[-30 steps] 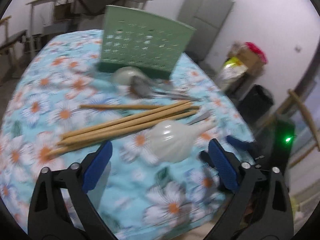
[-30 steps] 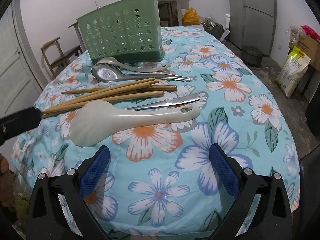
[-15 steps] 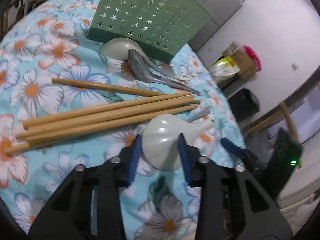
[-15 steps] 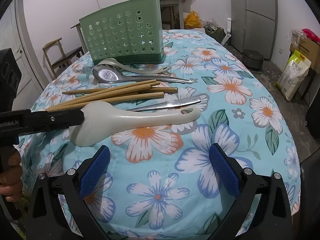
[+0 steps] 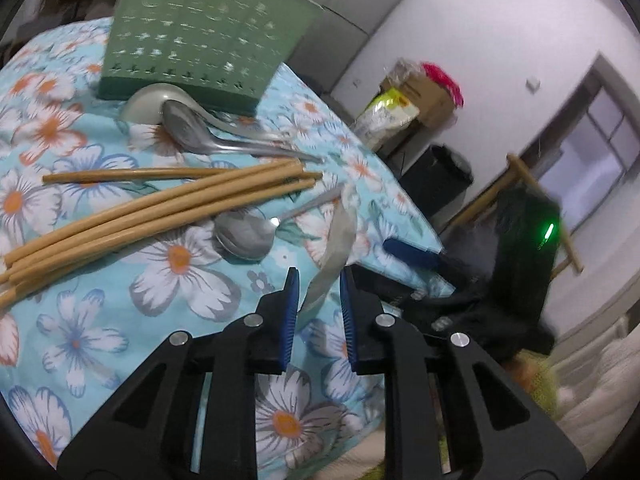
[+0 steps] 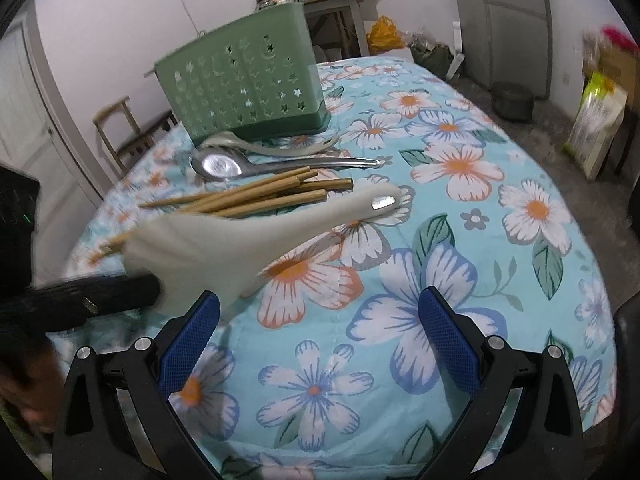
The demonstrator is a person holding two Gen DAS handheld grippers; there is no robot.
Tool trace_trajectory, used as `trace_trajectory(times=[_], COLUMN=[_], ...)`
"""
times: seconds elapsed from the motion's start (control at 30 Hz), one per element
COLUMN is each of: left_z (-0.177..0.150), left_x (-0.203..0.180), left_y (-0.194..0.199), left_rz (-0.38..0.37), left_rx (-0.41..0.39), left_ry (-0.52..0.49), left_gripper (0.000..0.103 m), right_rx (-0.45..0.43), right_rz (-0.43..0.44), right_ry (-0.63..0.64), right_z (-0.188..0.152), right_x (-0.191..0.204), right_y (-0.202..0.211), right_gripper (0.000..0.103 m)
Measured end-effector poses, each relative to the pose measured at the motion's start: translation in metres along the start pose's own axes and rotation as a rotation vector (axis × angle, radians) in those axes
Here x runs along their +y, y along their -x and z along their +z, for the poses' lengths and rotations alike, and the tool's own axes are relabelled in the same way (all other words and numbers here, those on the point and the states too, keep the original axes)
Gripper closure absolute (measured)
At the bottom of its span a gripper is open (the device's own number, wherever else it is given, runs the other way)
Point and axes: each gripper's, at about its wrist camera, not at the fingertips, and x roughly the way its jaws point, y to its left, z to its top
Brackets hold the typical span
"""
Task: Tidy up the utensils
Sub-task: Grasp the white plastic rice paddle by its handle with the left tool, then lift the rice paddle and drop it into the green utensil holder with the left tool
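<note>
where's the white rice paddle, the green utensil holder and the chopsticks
white rice paddle [image 6: 224,256], right wrist view, on its broad blade
green utensil holder [image 6: 240,88], right wrist view, on its perforated front wall
chopsticks [image 5: 160,208], left wrist view, mid-length of the bundle

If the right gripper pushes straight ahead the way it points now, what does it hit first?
Most likely the bare floral tablecloth between its open jaws. The right gripper points down at the cloth; the white plastic rice paddle sits left of that line, though depth is hard to judge.

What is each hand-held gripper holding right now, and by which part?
The left hand-held gripper, jaws closing, grips the white rice paddle by its broad blade end. The right hand-held gripper holds nothing.
</note>
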Motion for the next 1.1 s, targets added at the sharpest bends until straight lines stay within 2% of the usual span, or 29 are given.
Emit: trace_trajectory(times=[0.13, 0.23, 0.37, 0.43, 0.57, 0.77, 0.87, 1.0, 1.1], left_z=[-0.008, -0.012, -0.014, -0.013, -0.009, 0.004, 0.009, 0.014, 0.012], left_x=[-0.011, -0.019, -0.029, -0.036, -0.038, -0.03, -0.023, -0.012, -0.005], left_y=[-0.006, -0.008, 0.002, 0.011, 0.029, 0.066, 0.088, 0.121, 0.14], left_rz=[0.05, 0.094, 0.068, 0.055, 0.012, -0.128, -0.17, -0.161, -0.103], left_rx=[0.02, -0.004, -0.058, -0.093, -0.154, -0.25, -0.31, -0.395, -0.435], left_ry=[-0.082, -0.138, -0.176, -0.198, -0.165, -0.051, 0.004, 0.052, 0.054], left_gripper=[0.085, 0.088, 0.093, 0.099, 0.102, 0.102, 0.102, 0.102, 0.102], right_rx=[0.001, -0.002, -0.04, -0.058, -0.078, -0.049, -0.036, -0.042, -0.028], right_rz=[0.09, 0.139, 0.178, 0.179, 0.15, 0.136, 0.122, 0.057, -0.025], right_ry=[-0.105, -0.17, -0.243, -0.26, -0.243, -0.104, 0.057, 0.303, 0.478], right_z=[0.002, 0.003, 0.005, 0.006, 0.008, 0.01, 0.011, 0.007, -0.001], right_x=[-0.02, -0.03, -0.046, -0.051, -0.053, -0.021, 0.016, 0.067, 0.099], right_y=[0.009, 0.014, 0.028, 0.034, 0.043, 0.04, 0.033, 0.022, 0.004], right_gripper=[0.006, 0.006, 0.006, 0.006, 0.009, 0.016, 0.02, 0.025, 0.037])
